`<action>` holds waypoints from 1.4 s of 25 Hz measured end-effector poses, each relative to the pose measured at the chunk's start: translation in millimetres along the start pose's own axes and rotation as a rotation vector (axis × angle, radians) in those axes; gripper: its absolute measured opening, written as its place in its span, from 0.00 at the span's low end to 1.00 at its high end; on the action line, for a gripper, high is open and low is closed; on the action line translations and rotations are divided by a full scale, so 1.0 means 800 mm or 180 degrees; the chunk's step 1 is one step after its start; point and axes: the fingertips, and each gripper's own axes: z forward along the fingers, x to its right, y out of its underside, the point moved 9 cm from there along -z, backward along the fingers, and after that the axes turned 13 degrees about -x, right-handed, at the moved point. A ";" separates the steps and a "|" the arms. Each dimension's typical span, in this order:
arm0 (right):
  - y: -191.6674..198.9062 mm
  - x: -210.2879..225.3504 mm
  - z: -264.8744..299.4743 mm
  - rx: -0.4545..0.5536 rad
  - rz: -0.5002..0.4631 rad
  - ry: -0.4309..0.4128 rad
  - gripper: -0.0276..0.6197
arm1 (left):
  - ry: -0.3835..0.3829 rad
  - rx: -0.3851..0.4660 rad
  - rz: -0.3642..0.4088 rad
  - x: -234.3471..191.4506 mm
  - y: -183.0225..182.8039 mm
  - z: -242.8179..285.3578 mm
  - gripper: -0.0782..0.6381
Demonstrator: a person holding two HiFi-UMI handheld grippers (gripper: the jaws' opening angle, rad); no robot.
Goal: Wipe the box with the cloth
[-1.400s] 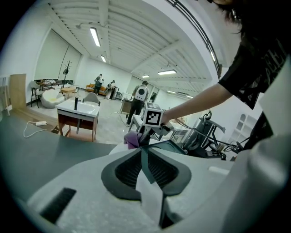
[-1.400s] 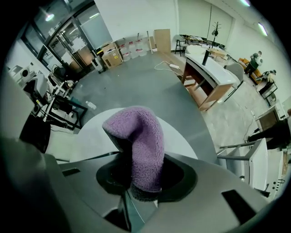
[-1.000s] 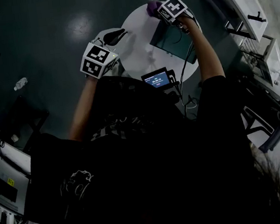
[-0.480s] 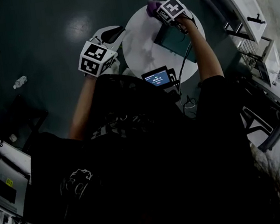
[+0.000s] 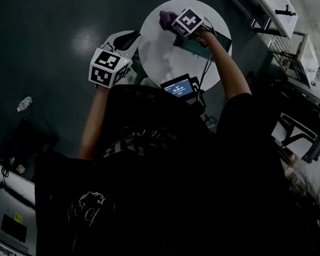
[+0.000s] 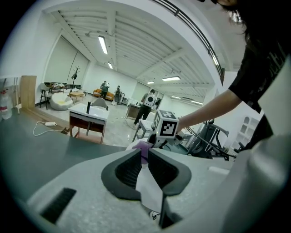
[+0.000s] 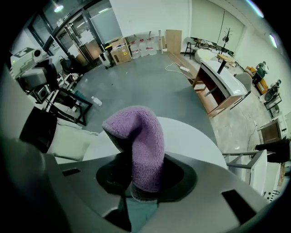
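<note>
Two grippers are in play at a round white table point(image 7: 193, 139). The right gripper point(image 7: 136, 178) has its jaws clamped on a purple cloth point(image 7: 140, 141), which bunches up and pokes out beyond the tips. The left gripper point(image 6: 142, 157) has its jaws drawn almost together, with only a thin slit between them, and holds nothing.

The teal box point(image 7: 142, 212) lies directly under the right gripper, on the near side of its jaws, toward the person. Only a sliver of it shows below the pads in the right gripper view. The cloth's free end reaches past it, over bare tabletop. The box sits well apart from the left gripper, off to that gripper's right.

We judge two risks. The cloth may sweep the table instead of the box, because its loose end hangs beyond the box's far edge. The box may also slide under a wiping push, since the left gripper is not steadying it. A hard drag could tug the cloth out of the pinch as well.
</note>
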 end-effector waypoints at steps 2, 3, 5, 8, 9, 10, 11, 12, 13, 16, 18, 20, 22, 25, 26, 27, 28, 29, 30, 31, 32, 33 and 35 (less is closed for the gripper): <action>0.006 -0.016 0.000 -0.0001 -0.0002 0.0004 0.22 | 0.0030 0.0000 0.0051 0.002 -0.002 -0.004 0.16; 0.008 -0.024 0.001 0.0005 0.0000 -0.0005 0.22 | 0.0048 0.0001 0.0070 0.002 -0.002 -0.006 0.16; 0.011 -0.044 0.003 0.0033 0.0013 -0.0041 0.22 | 0.0082 -0.0006 0.0114 0.003 0.000 -0.012 0.16; 0.017 -0.077 0.008 0.0083 0.0030 -0.0094 0.22 | 0.0119 -0.0019 0.0183 0.009 0.010 -0.025 0.16; 0.022 -0.084 0.009 0.0071 0.0051 -0.0100 0.22 | 0.0130 -0.0025 0.0210 0.012 0.011 -0.027 0.16; 0.027 -0.090 0.010 0.0047 0.0084 -0.0109 0.22 | 0.0142 -0.0030 0.0237 0.015 0.012 -0.028 0.16; 0.031 -0.095 0.011 0.0042 0.0108 -0.0114 0.22 | 0.0158 -0.0036 0.0262 0.018 0.012 -0.029 0.16; 0.034 -0.099 0.010 0.0071 0.0107 -0.0108 0.22 | 0.0175 -0.0042 0.0283 0.021 0.012 -0.031 0.16; 0.035 -0.104 0.009 0.0116 0.0094 -0.0103 0.22 | 0.0193 -0.0050 0.0299 0.023 0.012 -0.032 0.16; 0.041 -0.119 0.006 0.0122 0.0181 -0.0125 0.22 | 0.0237 -0.0081 0.0359 0.027 0.016 -0.038 0.16; 0.044 -0.129 0.002 0.0122 0.0253 -0.0111 0.22 | 0.0264 -0.0081 0.0382 0.028 0.020 -0.043 0.16; 0.045 -0.141 -0.005 0.0140 0.0301 -0.0083 0.22 | 0.0311 -0.0092 0.0394 0.028 0.026 -0.047 0.16; 0.051 -0.145 0.000 0.0232 0.0392 -0.0034 0.22 | 0.0363 -0.0111 0.0431 0.027 0.032 -0.048 0.16; 0.070 -0.146 -0.011 0.0416 0.0651 -0.0061 0.22 | 0.0410 -0.0095 0.0474 0.034 0.027 -0.041 0.16; 0.078 -0.146 -0.018 0.0499 0.0732 -0.0069 0.22 | 0.0417 -0.0088 0.0491 0.038 0.023 -0.037 0.16; 0.086 -0.148 -0.025 0.0593 0.0804 -0.0075 0.22 | 0.0428 -0.0078 0.0507 0.044 0.019 -0.034 0.16; 0.095 -0.151 -0.033 0.0693 0.0869 -0.0089 0.22 | 0.0447 -0.0069 0.0528 0.050 0.016 -0.031 0.16; 0.106 -0.156 -0.041 0.0789 0.0931 -0.0108 0.22 | 0.0471 -0.0068 0.0559 0.057 0.013 -0.028 0.16; 0.117 -0.161 -0.048 0.0875 0.0991 -0.0116 0.22 | 0.0495 -0.0071 0.0597 0.065 0.010 -0.025 0.16; 0.130 -0.165 -0.057 0.0963 0.1044 -0.0099 0.22 | 0.0517 -0.0072 0.0634 0.074 0.006 -0.022 0.16; 0.142 -0.169 -0.068 0.1053 0.1106 -0.0063 0.22 | 0.0535 -0.0074 0.0670 0.083 0.002 -0.020 0.16; 0.157 -0.173 -0.078 0.1139 0.1184 -0.0029 0.22 | 0.0552 -0.0077 0.0706 0.093 -0.001 -0.017 0.16; 0.189 -0.187 -0.092 0.1308 0.1375 0.0009 0.22 | 0.0581 -0.0078 0.0771 0.114 -0.003 -0.014 0.16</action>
